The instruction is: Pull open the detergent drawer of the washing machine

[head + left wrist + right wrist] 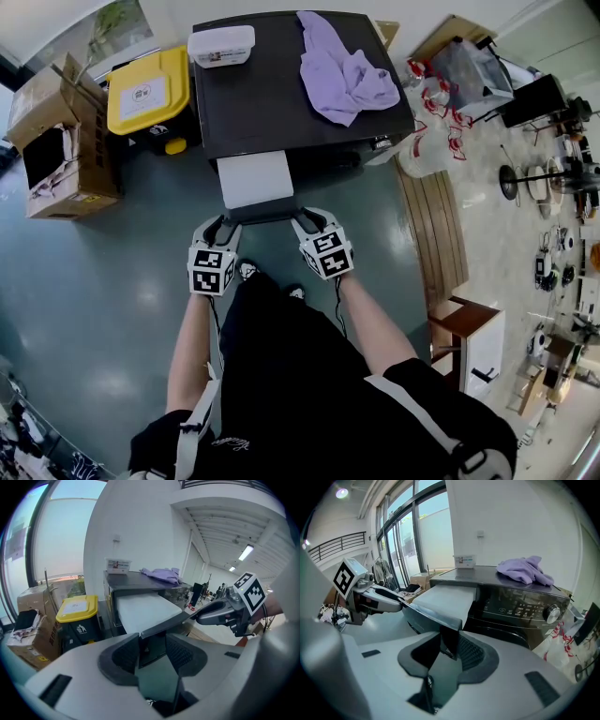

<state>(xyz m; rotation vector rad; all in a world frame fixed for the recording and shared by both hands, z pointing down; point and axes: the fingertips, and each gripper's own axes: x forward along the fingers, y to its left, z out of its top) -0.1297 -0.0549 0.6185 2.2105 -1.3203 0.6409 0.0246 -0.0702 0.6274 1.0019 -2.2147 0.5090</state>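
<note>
The dark washing machine [272,103] stands ahead with its detergent drawer [255,178] pulled out toward me; the drawer is white inside with a dark front panel [262,214]. My left gripper [223,227] is shut on the left end of that panel, and my right gripper [302,223] is shut on its right end. In the left gripper view the panel edge [161,626] sits between the ribbed pads of the left gripper [152,645]. The right gripper view has the right gripper [449,644] clamped on the panel's corner [449,639], with the white drawer [447,599] behind it.
A purple cloth [345,67] and a white box [221,45] lie on the machine's top. A yellow-lidded bin [148,89] and a cardboard box [58,141] stand to the left. A wooden bench [433,234] and clutter are to the right. My legs are just below the drawer.
</note>
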